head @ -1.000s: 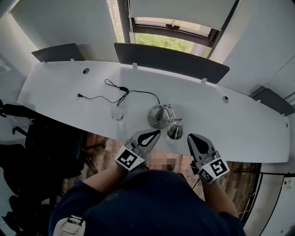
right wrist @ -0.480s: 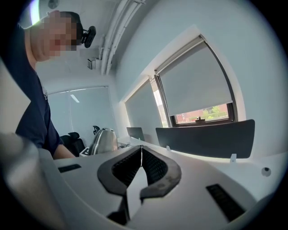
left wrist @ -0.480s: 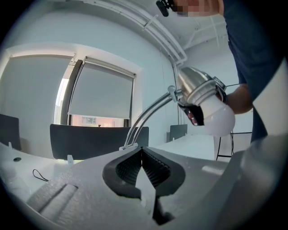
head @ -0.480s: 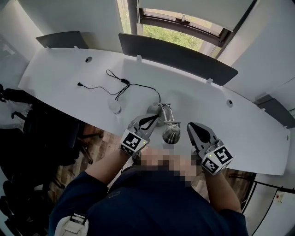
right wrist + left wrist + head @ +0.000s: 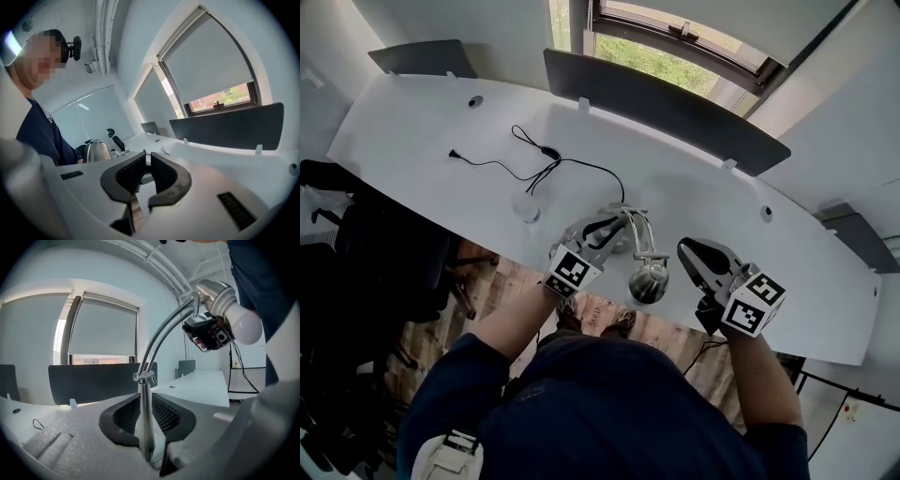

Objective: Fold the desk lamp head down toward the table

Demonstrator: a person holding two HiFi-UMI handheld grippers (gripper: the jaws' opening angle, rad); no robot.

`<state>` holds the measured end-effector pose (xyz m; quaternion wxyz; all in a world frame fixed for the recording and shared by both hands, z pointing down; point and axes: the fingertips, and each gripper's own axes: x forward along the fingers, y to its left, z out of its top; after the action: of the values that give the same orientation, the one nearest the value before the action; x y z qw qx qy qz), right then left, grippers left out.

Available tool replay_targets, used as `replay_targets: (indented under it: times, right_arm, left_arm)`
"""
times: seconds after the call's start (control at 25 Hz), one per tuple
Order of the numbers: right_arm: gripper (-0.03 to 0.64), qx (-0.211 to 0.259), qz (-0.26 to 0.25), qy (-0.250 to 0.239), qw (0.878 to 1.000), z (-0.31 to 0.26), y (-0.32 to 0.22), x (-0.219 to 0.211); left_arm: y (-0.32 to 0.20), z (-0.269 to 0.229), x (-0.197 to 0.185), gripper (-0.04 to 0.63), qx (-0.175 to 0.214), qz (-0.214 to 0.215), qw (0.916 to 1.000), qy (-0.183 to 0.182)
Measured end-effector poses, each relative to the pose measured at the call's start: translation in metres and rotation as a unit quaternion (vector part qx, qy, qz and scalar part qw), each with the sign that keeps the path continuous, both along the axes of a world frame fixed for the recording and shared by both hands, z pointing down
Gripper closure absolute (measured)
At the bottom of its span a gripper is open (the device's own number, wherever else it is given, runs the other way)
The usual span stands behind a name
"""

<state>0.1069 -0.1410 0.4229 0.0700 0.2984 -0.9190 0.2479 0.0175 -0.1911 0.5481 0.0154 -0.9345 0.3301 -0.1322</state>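
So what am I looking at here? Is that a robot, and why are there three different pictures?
There is no robot: a person holds a grasping tool in each hand. The picture from above comes from a camera on the person's head. The other two come from cameras riding on each tool, looking along its jaws. On the white desk stands a chrome desk lamp, with a black cable lying behind it. The left tool has the lamp's upright stem between its jaws, which are opening; the pads seem clear of it. The right tool, near the lamp head, is empty and opening slightly too.
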Motion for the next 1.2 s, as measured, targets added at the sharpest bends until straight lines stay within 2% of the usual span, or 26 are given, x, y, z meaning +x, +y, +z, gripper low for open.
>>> replay_targets:
  times: [0.12,0.2,0.28,0.4,0.52,0.76,1.0,1.2]
  right_arm:
    - [0.551,-0.05,-0.021,-0.018,0.998,0.003,-0.007,-0.004]
    - [0.527,-0.081,-0.04,-0.027,0.996,0.005,-0.009,-0.009]
    - [0.495,-0.118,-0.058,-0.045,0.99,0.004,-0.011,-0.017]
    - [0.464,-0.176,-0.075,-0.075,0.979,0.002,-0.015,-0.024]
    - [0.456,-0.213,-0.087,-0.084,0.969,0.001,-0.019,-0.03]
    - [0.441,-0.279,-0.134,-0.07,0.948,0.005,-0.011,-0.047]
    - [0.439,-0.357,-0.149,-0.082,0.918,0.01,-0.004,-0.052]
    - [0.453,-0.387,-0.174,-0.105,0.899,0.011,-0.003,-0.055]
  left_arm:
    - [-0.006,0.01,0.004,0.51,0.0,0.005,1.0,0.005]
    - [-0.01,0.012,0.005,0.488,0.001,0.005,1.0,-0.004]
    - [-0.014,0.012,0.006,0.471,0.005,0.008,0.9999,-0.011]
    - [-0.018,0.009,0.011,0.458,0.004,0.011,0.9999,0.006]
    - [-0.021,0.006,0.016,0.448,0.006,0.015,0.9997,0.018]
    - [-0.021,0.014,0.024,0.446,0.036,0.042,0.9984,0.009]
    - [-0.024,0.012,0.029,0.446,0.046,0.053,0.9976,0.001]
    - [-0.024,0.015,0.033,0.457,0.042,0.068,0.9968,0.001]
